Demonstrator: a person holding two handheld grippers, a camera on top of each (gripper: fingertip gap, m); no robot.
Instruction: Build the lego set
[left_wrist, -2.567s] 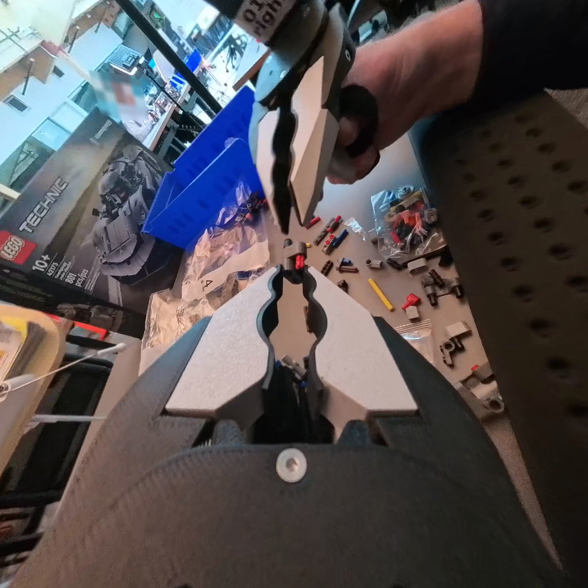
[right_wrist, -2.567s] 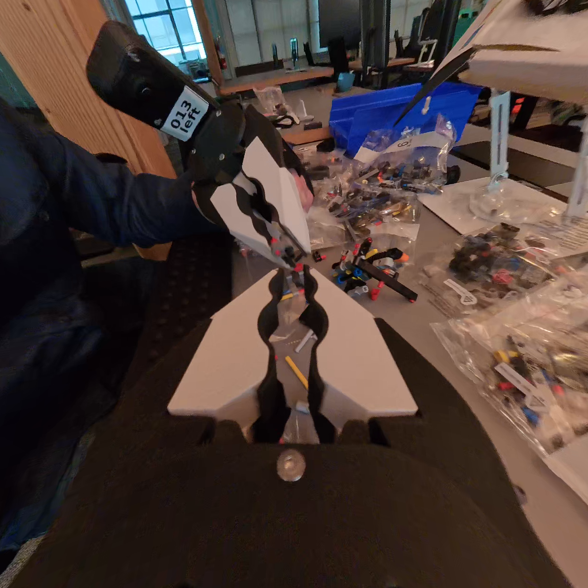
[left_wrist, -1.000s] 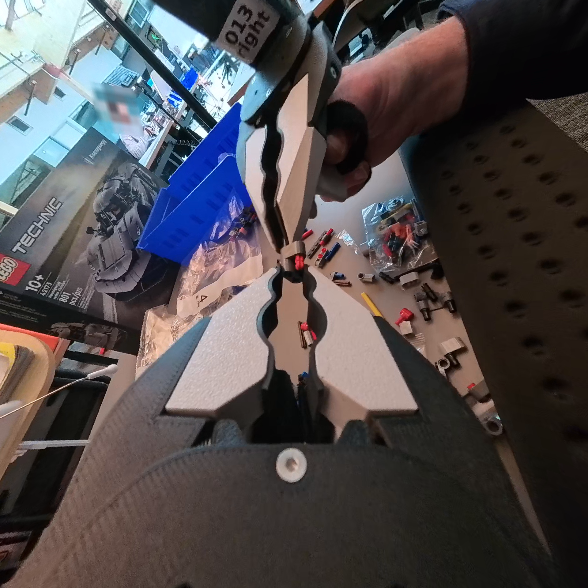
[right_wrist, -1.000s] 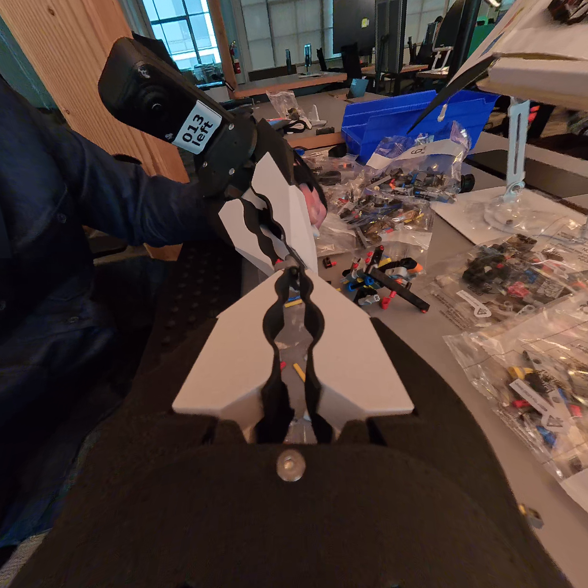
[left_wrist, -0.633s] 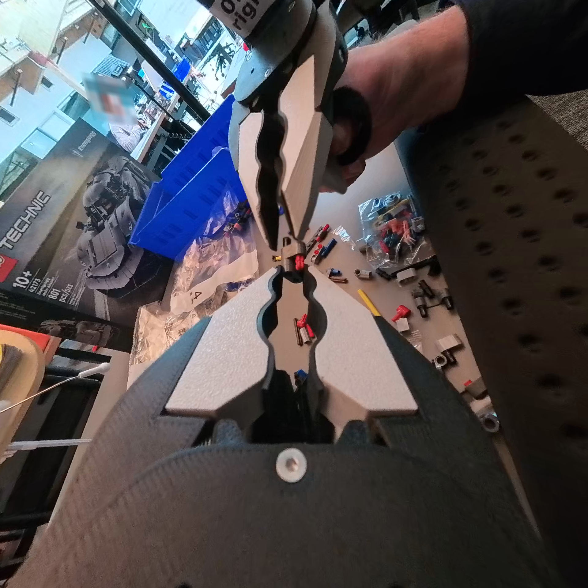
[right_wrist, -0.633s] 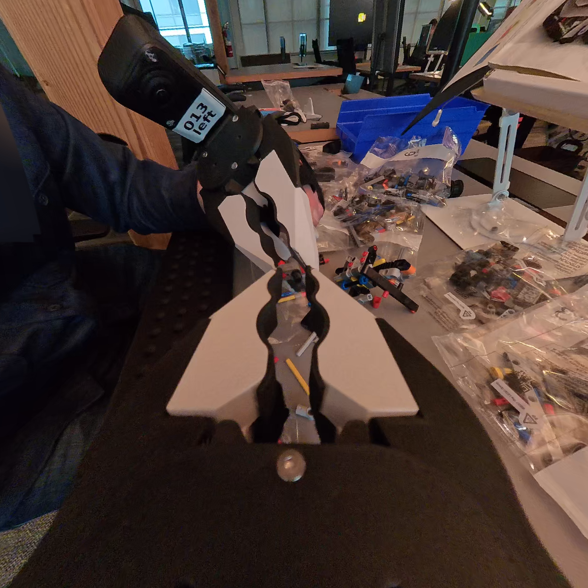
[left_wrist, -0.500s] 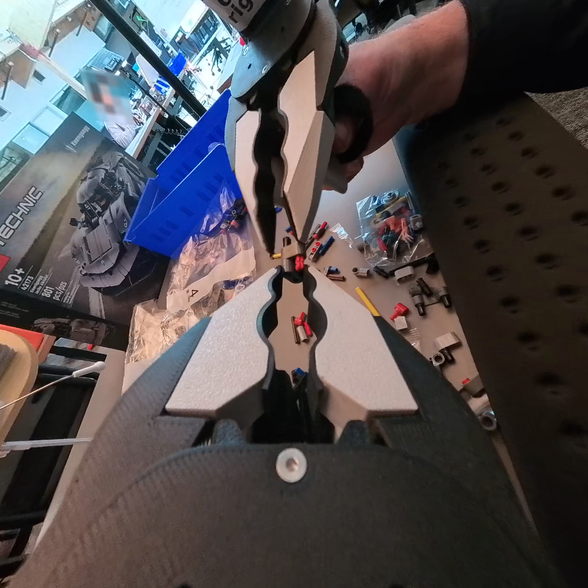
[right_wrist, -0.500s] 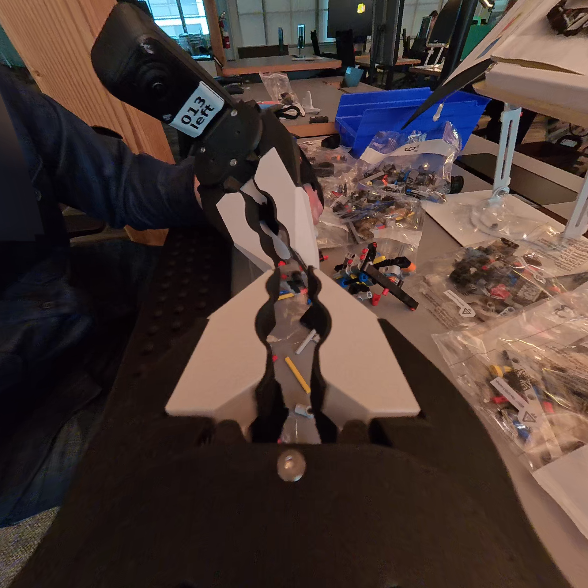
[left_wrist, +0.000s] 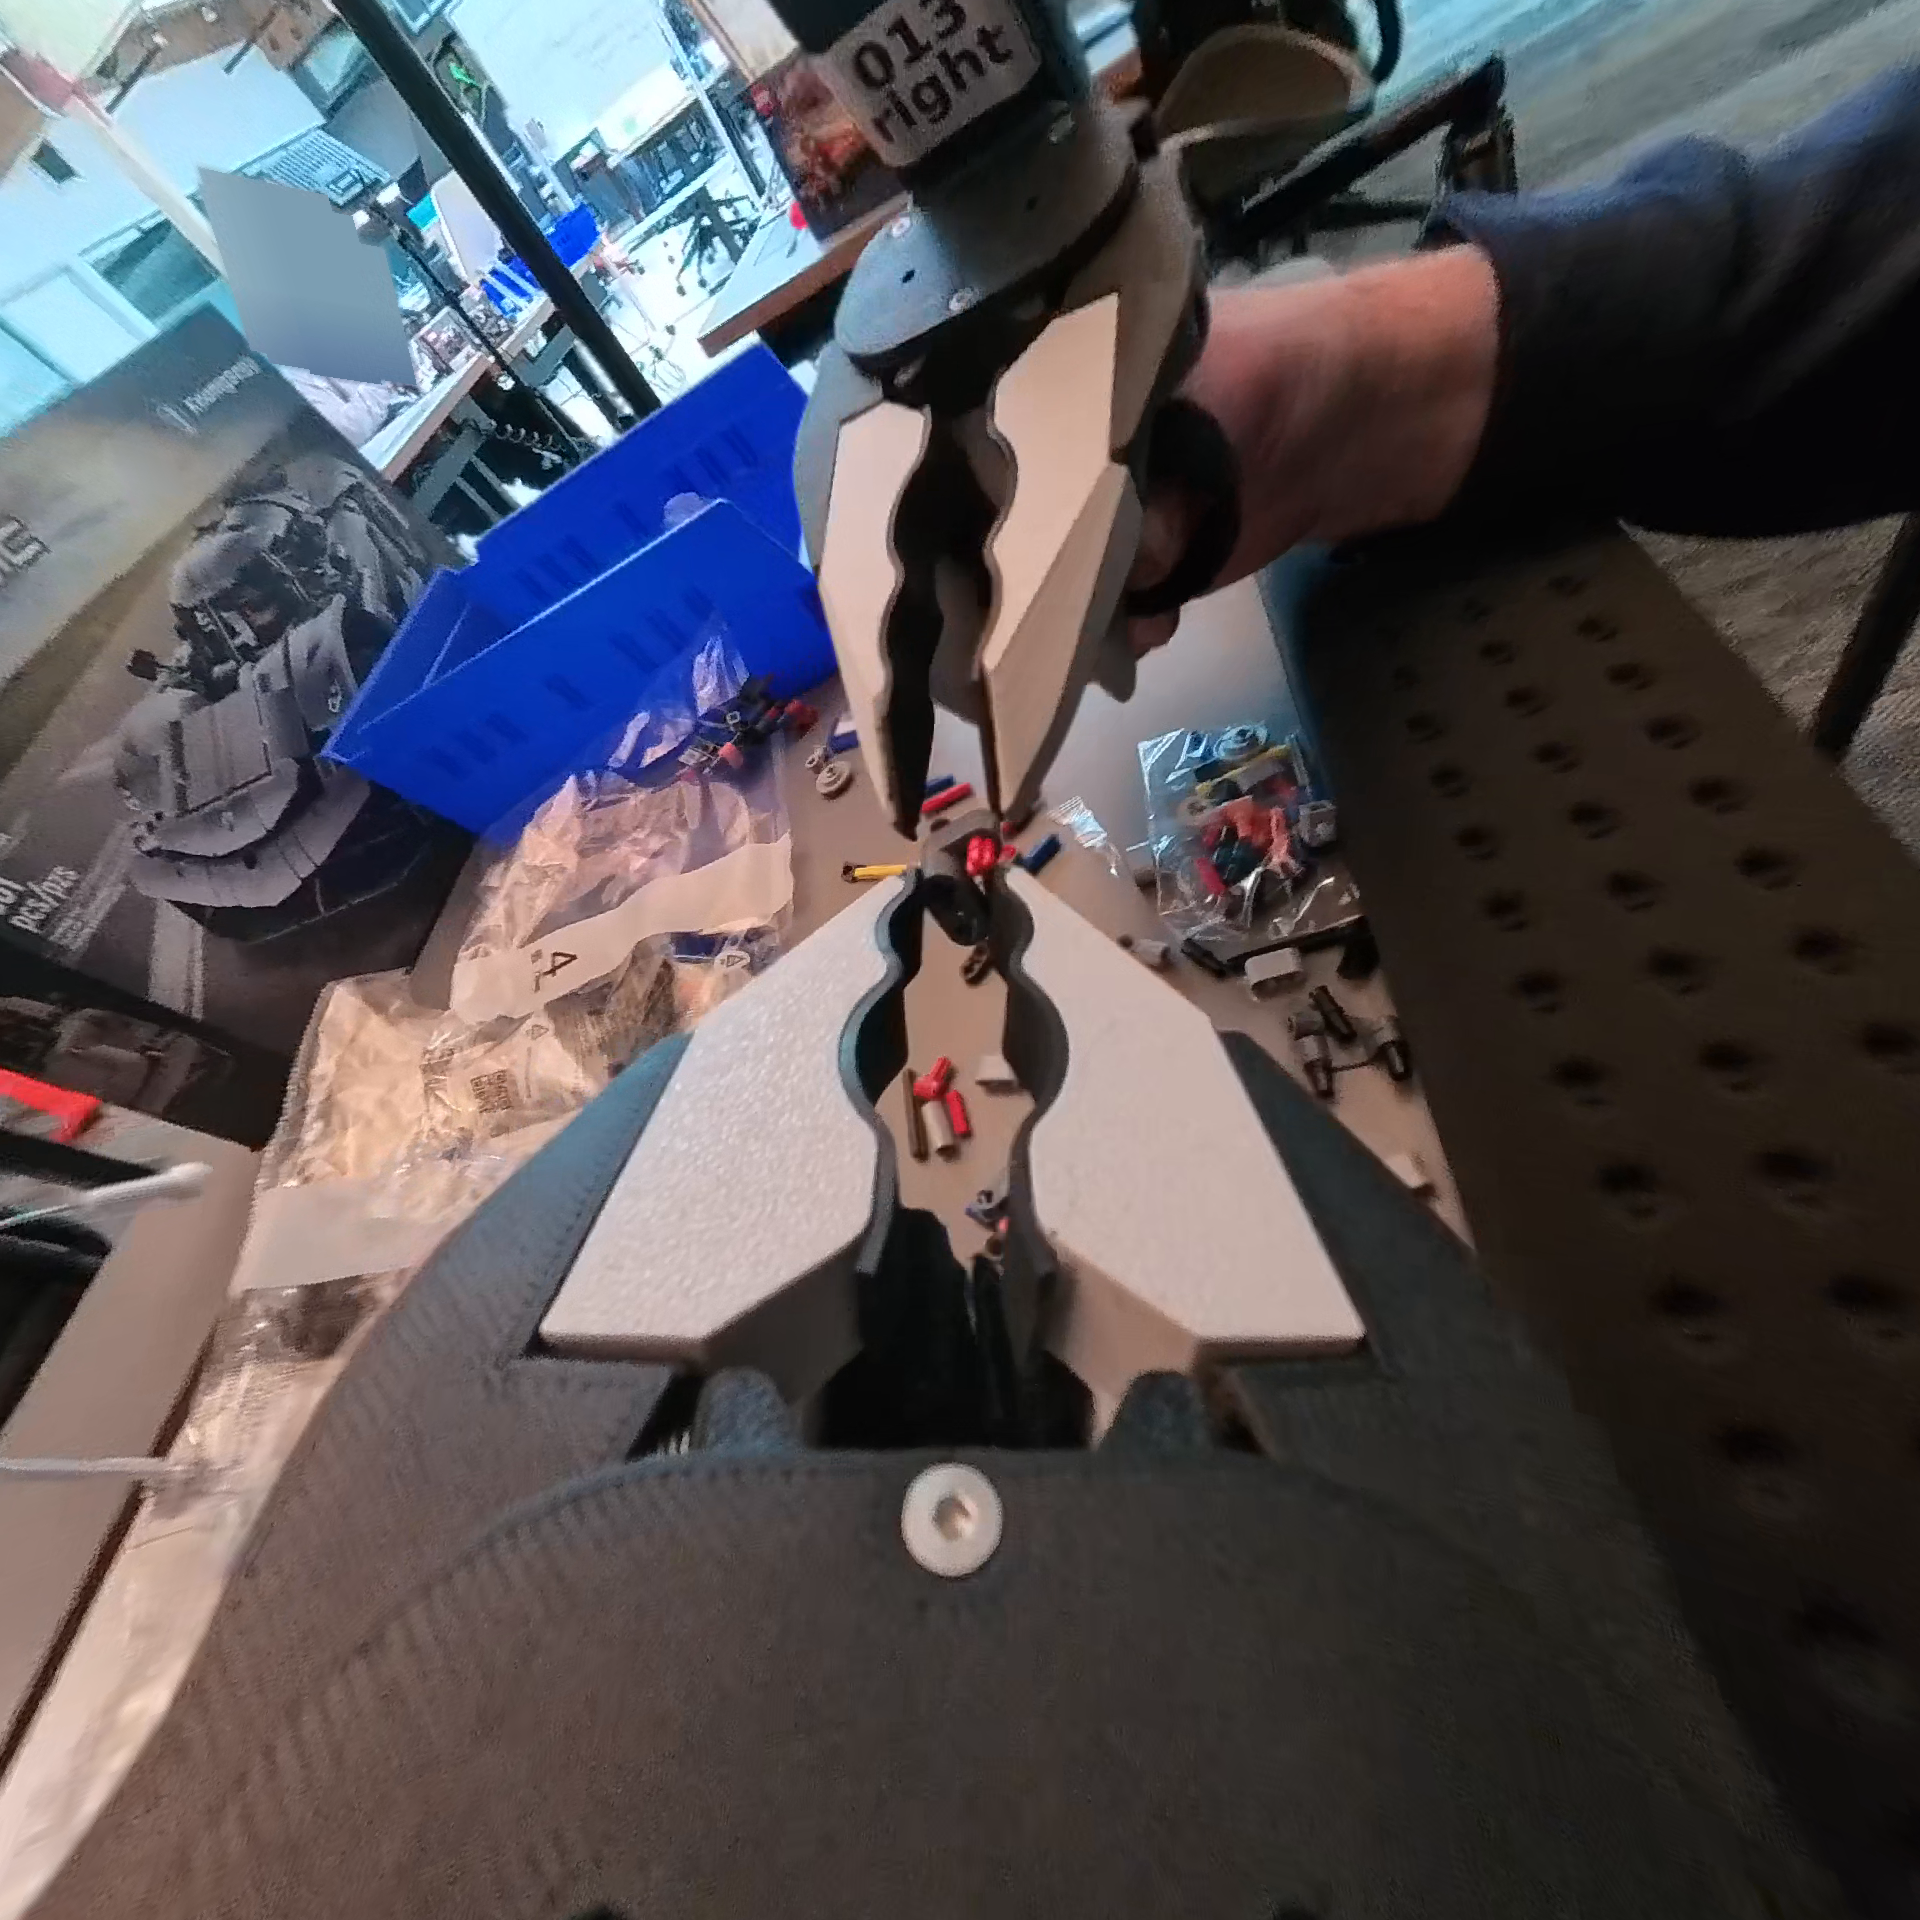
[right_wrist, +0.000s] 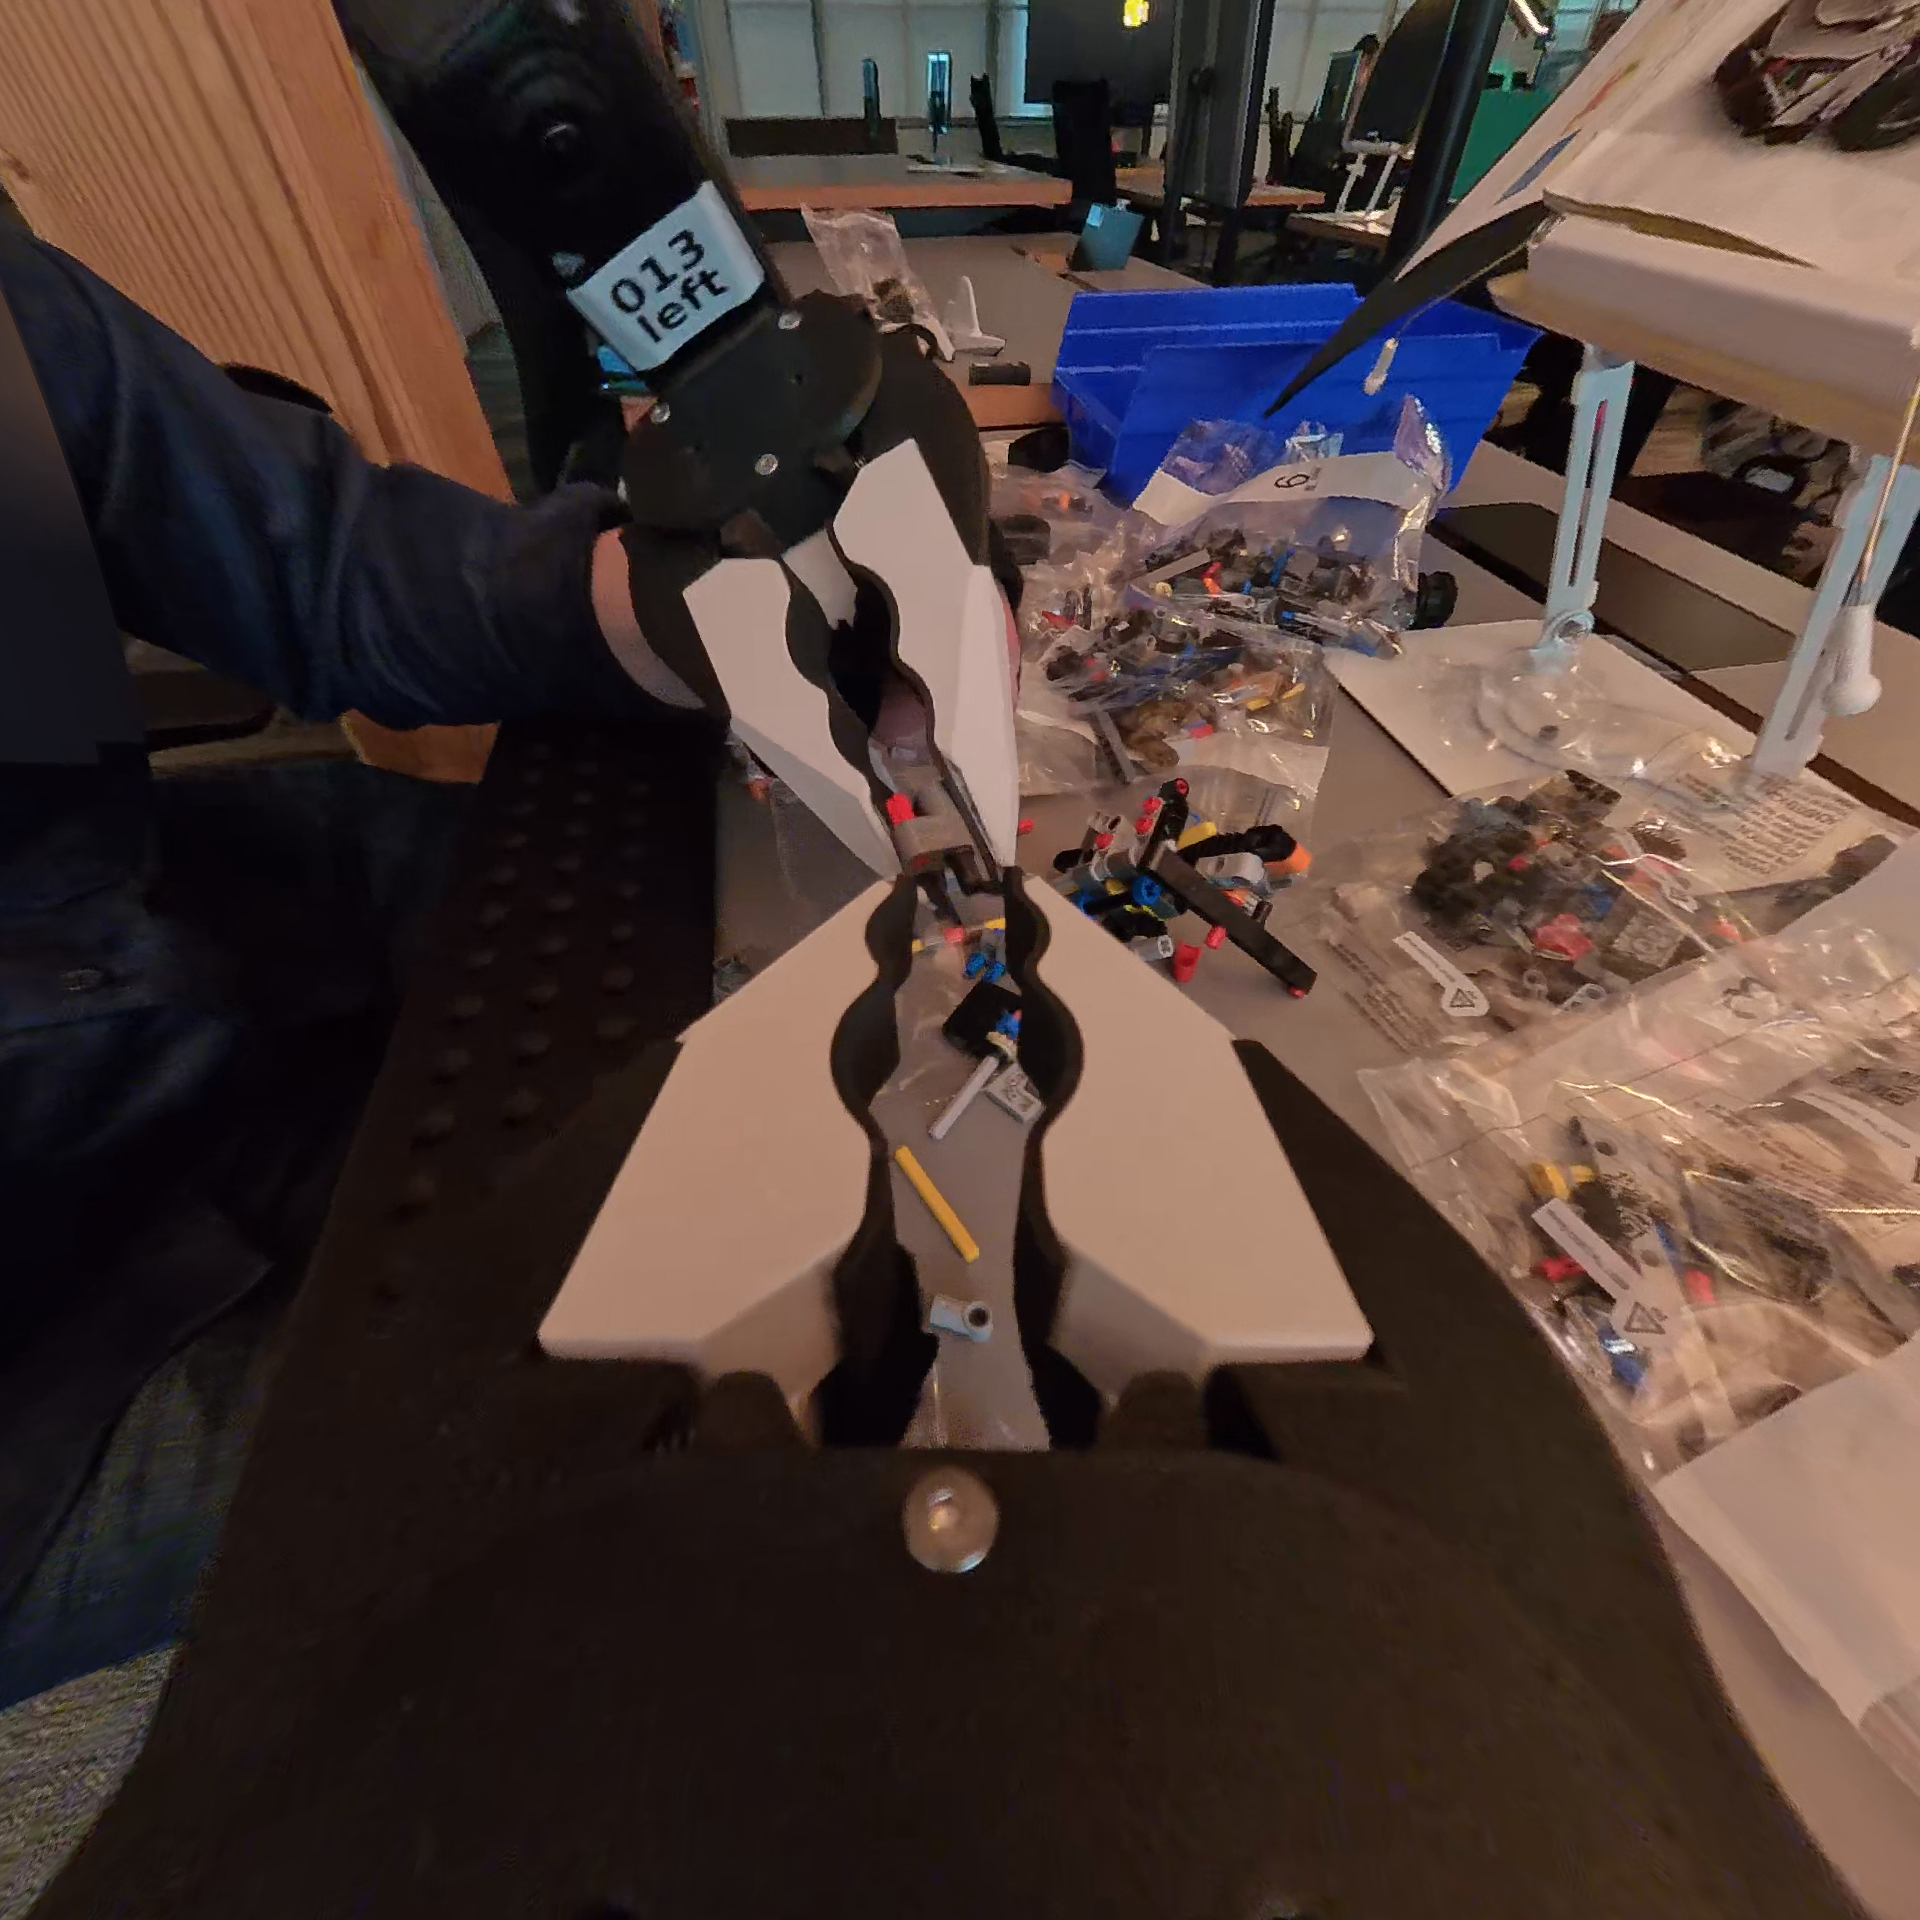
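Grey tabletop (right_wrist: 1382, 758) strewn with loose pegs and sealed parts bags fills the workshop scene. Nearest the right wrist camera lie a yellow rod (right_wrist: 935, 1203) and a pale grey connector (right_wrist: 961, 1317). Above them, in mid-air, the left gripper (left_wrist: 958, 891) is clamped on a small grey-and-black piece (left_wrist: 954, 883) carrying red pegs (left_wrist: 980, 854). The right gripper (right_wrist: 958, 885) meets it tip to tip, its fingers a narrow gap apart around the piece's other end; whether they grip it cannot be told. Just beyond the tips, a half-built assembly (right_wrist: 1184, 883) with a black beam rests on the table, flanked by parts bags (right_wrist: 1195, 623). Farther back stand blue bins (right_wrist: 1247, 364), and in the left wrist view the set's dark box (left_wrist: 177, 644).

The step in hand appears to be seating or adjusting a peg in the held piece. Doing it well likely means keeping the left grip firm, lining the tips squarely with the hole, and pressing straight along the peg's axis so it seats without twisting the piece loose over the cluttered table.
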